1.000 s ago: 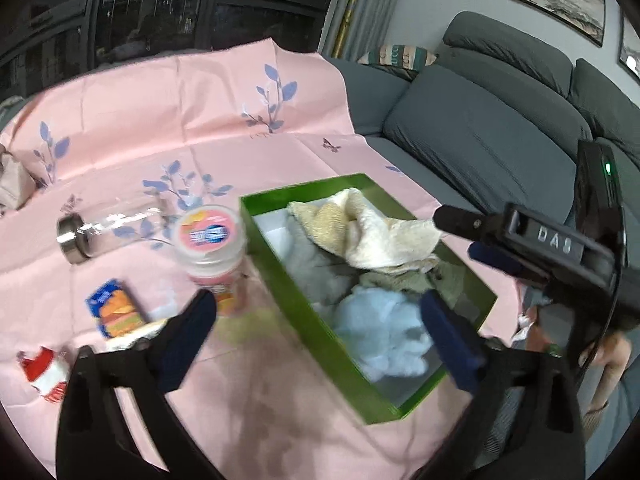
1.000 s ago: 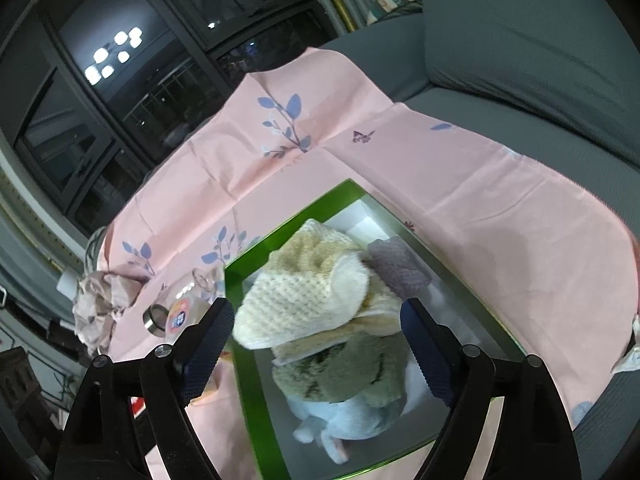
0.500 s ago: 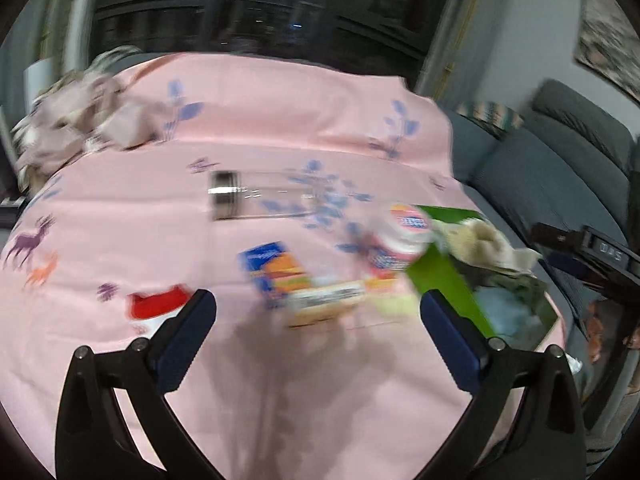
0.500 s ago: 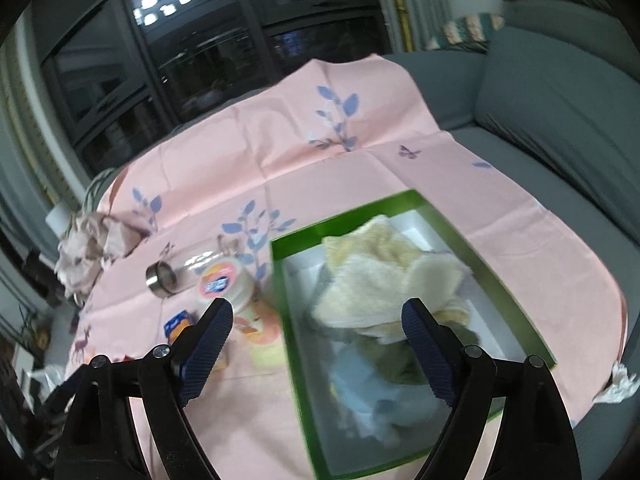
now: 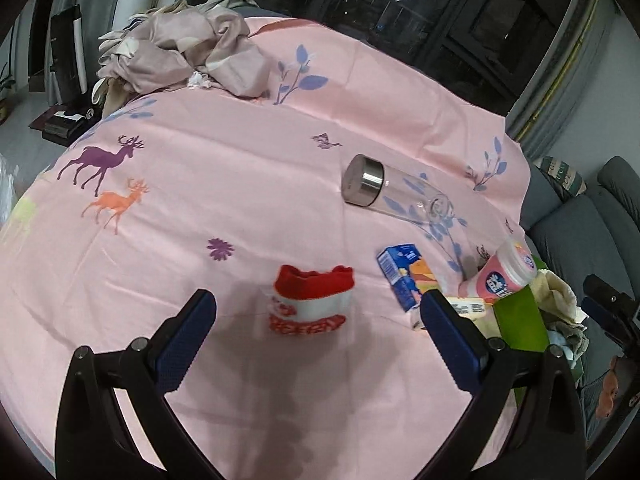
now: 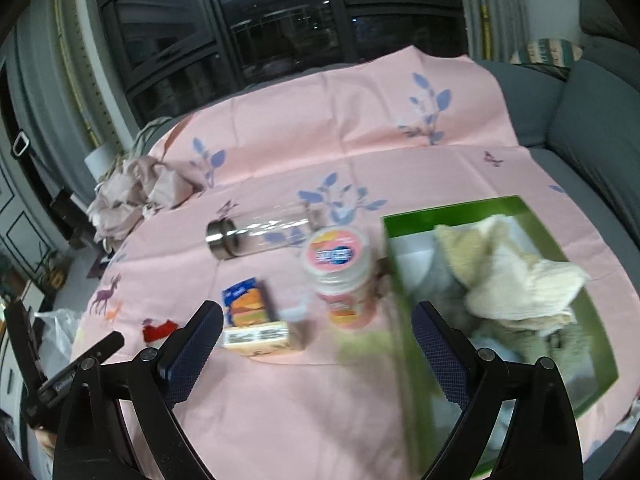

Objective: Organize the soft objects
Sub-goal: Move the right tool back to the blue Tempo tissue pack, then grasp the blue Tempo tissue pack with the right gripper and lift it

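A red and white sock [image 5: 310, 300] lies flat on the pink tablecloth [image 5: 200, 184], just ahead of my open, empty left gripper [image 5: 316, 320]; it also shows small in the right wrist view [image 6: 158, 329]. A green box [image 6: 404, 288] at the right holds a cream knitted cloth [image 6: 516, 280], a grey-green towel and a light blue soft item; its edge shows in the left wrist view [image 5: 518, 320]. My right gripper [image 6: 318, 344] is open and empty, hovering near the box's left wall.
A clear bottle with a steel cap [image 5: 384, 194] lies on its side. A pink-lidded jar [image 6: 340, 276] stands beside the box, with a blue snack carton [image 6: 248, 306] and a beige packet [image 6: 258, 338] near it. Crumpled beige fabric [image 5: 180, 48] lies at the far edge. A grey sofa [image 6: 592, 128] is at the right.
My left gripper has swung left from over the green box to face the red and white sock. My right gripper has pulled back and turned left, away from the box's inside.
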`<action>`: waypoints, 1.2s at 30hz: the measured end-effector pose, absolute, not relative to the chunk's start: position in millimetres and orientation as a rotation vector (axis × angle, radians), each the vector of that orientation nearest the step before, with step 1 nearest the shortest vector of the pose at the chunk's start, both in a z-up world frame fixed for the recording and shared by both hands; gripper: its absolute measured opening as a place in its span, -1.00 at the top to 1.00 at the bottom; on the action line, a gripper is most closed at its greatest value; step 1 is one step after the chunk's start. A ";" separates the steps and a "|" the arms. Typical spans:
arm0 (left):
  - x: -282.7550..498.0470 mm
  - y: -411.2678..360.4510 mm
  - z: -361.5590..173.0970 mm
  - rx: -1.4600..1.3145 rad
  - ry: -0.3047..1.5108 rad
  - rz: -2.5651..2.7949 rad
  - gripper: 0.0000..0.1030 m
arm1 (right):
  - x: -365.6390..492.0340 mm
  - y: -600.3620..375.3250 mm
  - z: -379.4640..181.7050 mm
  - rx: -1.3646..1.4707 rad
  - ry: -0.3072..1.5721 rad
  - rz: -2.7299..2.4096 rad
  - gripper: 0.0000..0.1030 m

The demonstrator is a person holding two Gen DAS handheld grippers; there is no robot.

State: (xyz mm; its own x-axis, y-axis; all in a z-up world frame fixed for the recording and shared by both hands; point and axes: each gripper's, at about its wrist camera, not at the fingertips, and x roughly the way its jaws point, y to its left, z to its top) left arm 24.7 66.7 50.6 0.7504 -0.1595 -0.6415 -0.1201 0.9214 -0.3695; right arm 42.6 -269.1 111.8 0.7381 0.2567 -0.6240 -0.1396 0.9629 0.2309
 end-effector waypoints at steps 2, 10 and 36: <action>25.0 73.0 48.6 -0.410 0.733 -0.009 -0.97 | 44.4 -258.2 109.6 0.188 0.723 0.232 -0.85; 28.8 89.6 42.1 -0.439 0.778 0.032 -0.97 | 61.3 -202.7 98.8 0.219 0.800 0.307 -0.85; 36.7 96.2 33.8 -0.476 0.857 0.022 -0.97 | 165.9 -99.8 8.8 -0.236 1.127 0.226 -0.08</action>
State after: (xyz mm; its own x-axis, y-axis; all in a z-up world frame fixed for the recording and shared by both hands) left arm 36.7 96.2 33.8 0.6610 -0.1696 -0.7309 -0.2063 0.8955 -0.3944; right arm 165.9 -99.8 8.8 0.4117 0.0590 -0.9094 -0.2956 0.9526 -0.0721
